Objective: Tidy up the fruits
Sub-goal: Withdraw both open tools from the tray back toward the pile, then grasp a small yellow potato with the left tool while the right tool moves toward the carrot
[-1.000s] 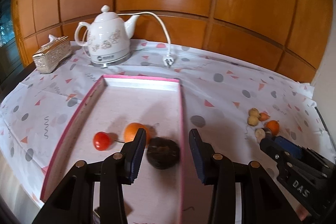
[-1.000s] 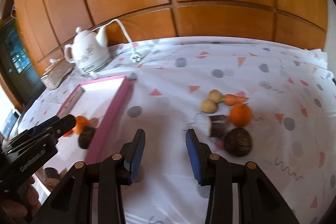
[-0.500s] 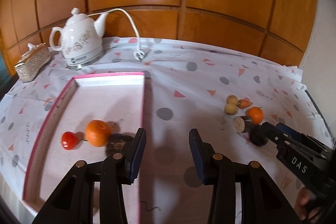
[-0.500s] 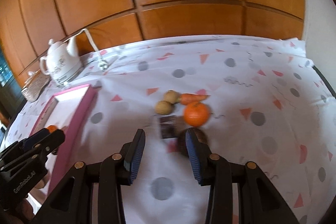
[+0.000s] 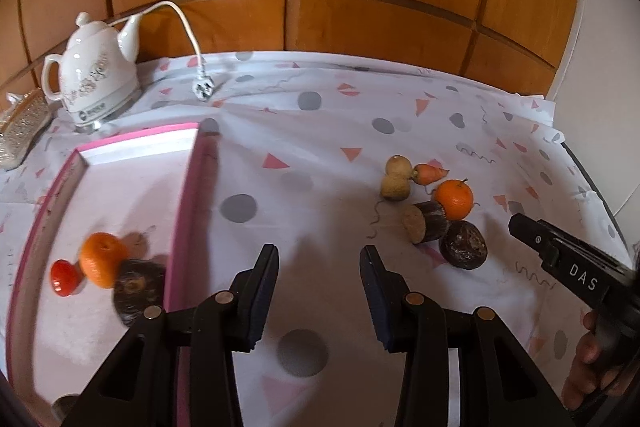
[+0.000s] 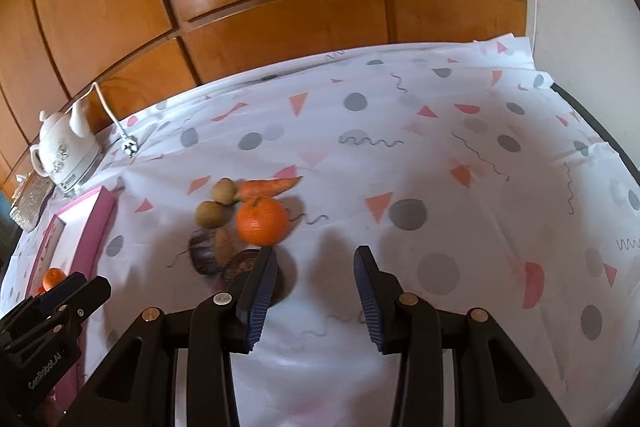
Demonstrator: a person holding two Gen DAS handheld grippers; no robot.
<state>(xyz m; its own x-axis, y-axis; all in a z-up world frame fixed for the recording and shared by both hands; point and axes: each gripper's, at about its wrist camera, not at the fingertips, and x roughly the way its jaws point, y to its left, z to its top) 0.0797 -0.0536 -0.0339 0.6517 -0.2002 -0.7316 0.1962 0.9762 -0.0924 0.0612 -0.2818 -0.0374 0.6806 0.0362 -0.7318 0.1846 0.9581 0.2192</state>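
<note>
Orange (image 6: 262,221) — round, bright, stem upward.

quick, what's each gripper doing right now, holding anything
Left gripper: open, nothing between its fingers, only tablecloth below.
Right gripper: open, holding nothing, beside the orange.

free: bare surface (image 5: 320,155) between pink tray (image 5: 188,211) and fruit cluster (image 5: 436,211) | obstacles: tray wall left of cluster; kettle (image 5: 94,79) behind tray
</note>
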